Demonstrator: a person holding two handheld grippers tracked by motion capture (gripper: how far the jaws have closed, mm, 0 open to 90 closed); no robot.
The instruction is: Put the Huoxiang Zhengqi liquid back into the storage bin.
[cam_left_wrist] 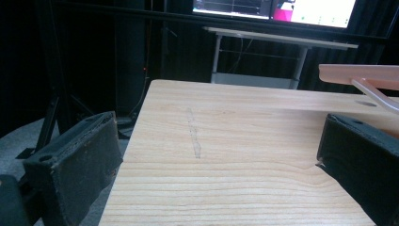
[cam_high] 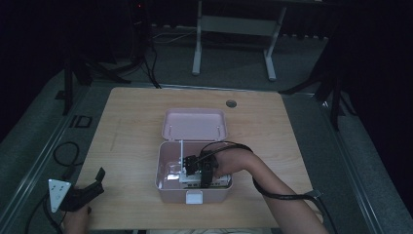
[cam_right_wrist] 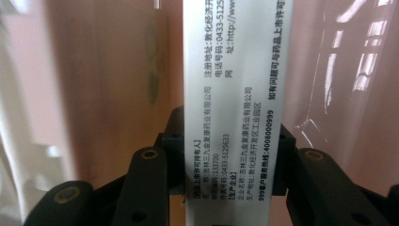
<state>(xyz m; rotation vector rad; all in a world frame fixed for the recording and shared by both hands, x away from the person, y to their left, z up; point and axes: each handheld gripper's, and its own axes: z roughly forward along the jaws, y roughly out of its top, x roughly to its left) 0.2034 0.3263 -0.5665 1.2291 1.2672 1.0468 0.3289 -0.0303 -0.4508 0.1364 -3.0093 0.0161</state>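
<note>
The pink box [cam_high: 193, 187] sits open in the middle of the worktop [cam_high: 126, 126], its lid [cam_high: 195, 124] thrown back on the far side so the inside is free to reach from above. The right hand-held gripper [cam_high: 191, 165] is down inside the box, and its jaws are clamped on a slim white carton [cam_right_wrist: 235, 113] printed with small black text, most likely a medicine packet. The pads press on the carton's two narrow edges, which keeps its broad printed face turned to the gripper's camera and, I judge, lets it slide in flat between the pale packets [cam_high: 204, 181] already lying in the box. The carton hangs within the box walls, close over those contents; whether it touches them I cannot tell.

The right forearm comes in from the box's near right corner, bends at the wrist and points the gripper steeply down into the box.

The left hand-held gripper [cam_high: 83, 192] rests well to the left of the box, near the worktop's front edge, its jaws wide apart with nothing between them, aimed across the bare wood towards the box's lid.
</note>
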